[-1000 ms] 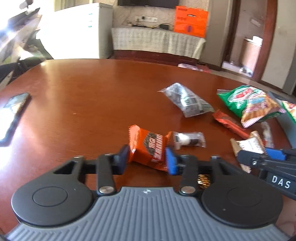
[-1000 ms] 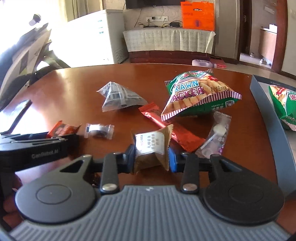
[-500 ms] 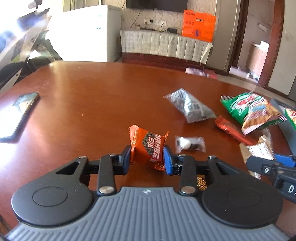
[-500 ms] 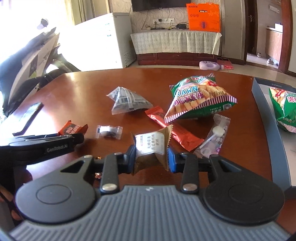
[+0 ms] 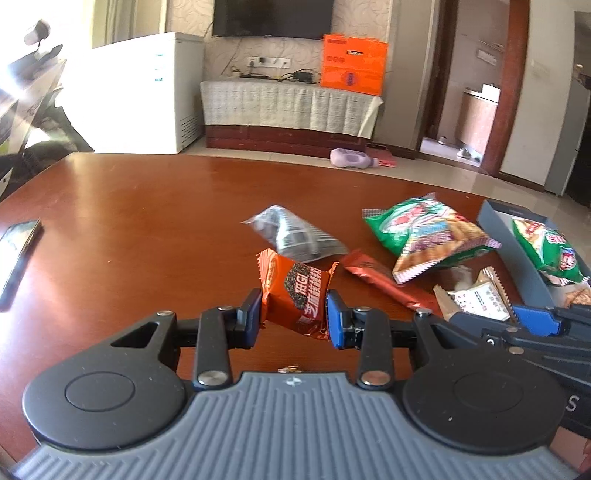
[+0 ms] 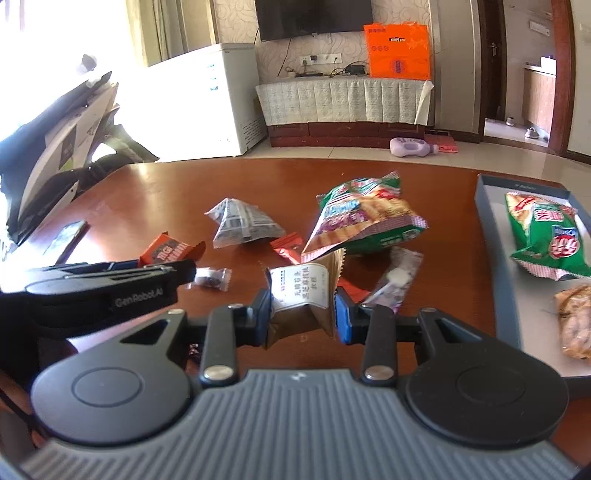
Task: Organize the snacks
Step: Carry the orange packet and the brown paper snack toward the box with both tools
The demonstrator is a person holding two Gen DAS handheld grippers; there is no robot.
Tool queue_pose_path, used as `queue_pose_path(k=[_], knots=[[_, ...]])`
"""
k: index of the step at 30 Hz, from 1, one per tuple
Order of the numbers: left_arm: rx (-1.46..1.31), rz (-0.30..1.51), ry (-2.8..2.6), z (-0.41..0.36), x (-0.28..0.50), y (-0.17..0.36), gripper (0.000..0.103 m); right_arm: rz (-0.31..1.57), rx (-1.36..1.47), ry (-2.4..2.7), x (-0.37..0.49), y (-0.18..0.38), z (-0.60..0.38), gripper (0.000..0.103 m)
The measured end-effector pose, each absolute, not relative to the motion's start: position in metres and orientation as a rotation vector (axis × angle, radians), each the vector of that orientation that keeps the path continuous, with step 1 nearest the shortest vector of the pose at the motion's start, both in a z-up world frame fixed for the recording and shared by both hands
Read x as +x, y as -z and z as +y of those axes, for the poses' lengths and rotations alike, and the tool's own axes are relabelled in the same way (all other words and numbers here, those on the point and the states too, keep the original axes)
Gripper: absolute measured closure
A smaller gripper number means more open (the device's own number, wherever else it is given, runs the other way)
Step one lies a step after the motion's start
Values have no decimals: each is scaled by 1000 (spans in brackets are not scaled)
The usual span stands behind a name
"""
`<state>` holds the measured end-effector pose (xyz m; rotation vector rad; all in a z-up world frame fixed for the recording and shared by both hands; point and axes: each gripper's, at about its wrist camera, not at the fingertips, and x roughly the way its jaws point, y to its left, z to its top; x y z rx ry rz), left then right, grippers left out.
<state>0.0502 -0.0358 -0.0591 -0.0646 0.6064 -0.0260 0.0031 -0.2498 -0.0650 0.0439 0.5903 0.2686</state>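
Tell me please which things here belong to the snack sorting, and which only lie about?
Belong to the job:
orange snack packet in left hand-held gripper
brown snack packet in right hand-held gripper
green cracker bag
silver packet
red bar
grey tray

Only lying about:
phone
lilac bottle on the floor

**Sunlit living room behind a round wooden worktop**

A glossy reddish-brown worktop fills the foreground. Beyond it, a dark television hangs on a pale patterned wall above a low cabinet draped in a white cloth, with an orange bag standing on it. A white chest freezer sits to the left, in strong glare. The floor is pale tile; a wood-framed doorway opens on the right.
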Motion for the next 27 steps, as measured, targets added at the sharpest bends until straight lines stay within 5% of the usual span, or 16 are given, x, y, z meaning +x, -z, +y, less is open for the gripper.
queue_pose_path(k=[27], knots=[[-11,589,165,-118,39,47,62,527,92,-172,-34,44,-331,64]])
